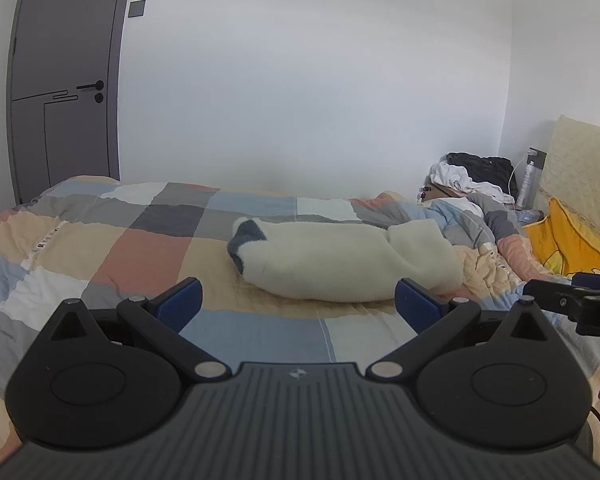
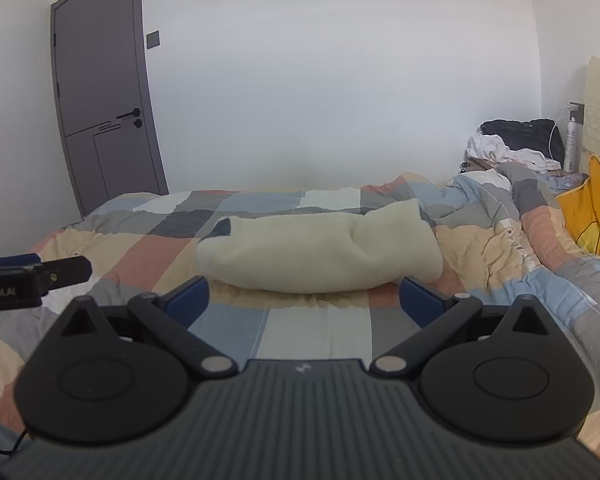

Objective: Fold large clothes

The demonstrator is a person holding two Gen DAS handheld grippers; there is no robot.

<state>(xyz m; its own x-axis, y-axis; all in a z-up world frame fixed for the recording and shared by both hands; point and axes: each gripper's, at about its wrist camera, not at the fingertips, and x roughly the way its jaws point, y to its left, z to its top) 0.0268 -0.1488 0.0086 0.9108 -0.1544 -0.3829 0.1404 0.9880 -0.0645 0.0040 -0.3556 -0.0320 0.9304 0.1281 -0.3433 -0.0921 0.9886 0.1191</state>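
Fleece (image 1: 340, 264) lying bundled on quilt (image 1: 100, 248), at 12 o'clock from both grippers. Left gripper (image 1: 298, 300) and right gripper (image 2: 304, 300) spread wide, holding nothing, short of cloth. Advised: grip opposite ends, lift, spread flat before folding.

The fleece garment (image 1: 340, 264) is cream with a dark teal cuff; the quilt (image 1: 140, 248) is checked in peach, blue, grey, white.
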